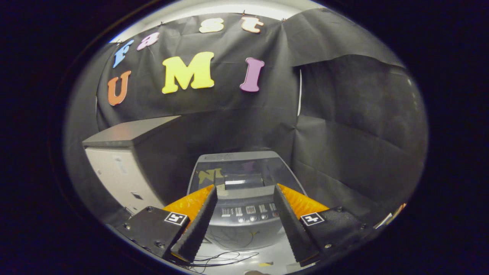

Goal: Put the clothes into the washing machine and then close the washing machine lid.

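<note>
One washing machine (244, 191) with one closed lid (240, 173). One grey cabinet (122, 168) beside it. One gripper (244, 194) with two fingers (196, 225) spread apart, holding nothing. Thin cables (225, 259) on the floor, number unclear.

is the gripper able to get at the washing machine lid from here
Probably yes: the gripper is open and holds nothing, and the shut lid of the washing machine lies just beyond its fingers, nothing between.

The tongs (245, 191) point forward with their 2 ribbed black fingers (196, 225) spread apart, gripping nothing.
</note>
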A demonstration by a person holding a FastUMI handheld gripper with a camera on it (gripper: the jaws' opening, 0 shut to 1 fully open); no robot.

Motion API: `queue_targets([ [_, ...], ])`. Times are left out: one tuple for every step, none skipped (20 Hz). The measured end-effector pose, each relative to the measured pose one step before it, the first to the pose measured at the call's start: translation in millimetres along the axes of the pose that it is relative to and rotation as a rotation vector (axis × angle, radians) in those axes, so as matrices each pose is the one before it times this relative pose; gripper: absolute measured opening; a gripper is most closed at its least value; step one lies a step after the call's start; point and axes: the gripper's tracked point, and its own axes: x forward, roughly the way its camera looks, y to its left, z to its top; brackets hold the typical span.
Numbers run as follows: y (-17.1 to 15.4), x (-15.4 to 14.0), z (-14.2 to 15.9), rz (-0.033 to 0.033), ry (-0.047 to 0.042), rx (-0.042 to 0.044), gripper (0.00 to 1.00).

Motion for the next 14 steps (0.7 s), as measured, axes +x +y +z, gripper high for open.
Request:
queue_targets([
  [12.4,-29.83,-4.4,0.00379,-0.00865,-0.00514,0.94],
  [13.65,-27.06,-7.54,-0.00042,-0.00196,-0.01032,0.94],
  [8.42,-22.0,0.22,0.00755,-0.0098,-0.00535,0.94],
  [9.74,-26.14,1.94,0.00765,-0.01179,-0.00523,0.94],
  [8.98,-24.01,-0.36,0.00424,-0.00339,-0.00902,0.96],
  [10.87,-21.79,2.94,0.01594,-0.00791,-0.00636,0.99],
  [12.21,-22.82,5.39,0.01655,-0.01117,-0.00511,1.0],
  [7.66,-19.18,4.91,0.00921,-0.01245,-0.00698,1.0],
  [6.23,-15.07,3.62,0.01438,-0.00873,-0.00073,1.0],
  [7.2,-14.25,3.91,0.01579,-0.00774,-0.00194,1.0],
  [3.89,-12.08,3.52,0.00183,-0.01195,-0.00778,1.0],
  [-0.21,-10.45,6.08,-0.00293,-0.02113,-0.00679,1.0],
  [1.57,-9.02,4.89,-0.00193,-0.01244,-0.00591,1.0],
  [1.0,-5.1,3.33,-0.00189,-0.00637,0.00232,1.0],
])
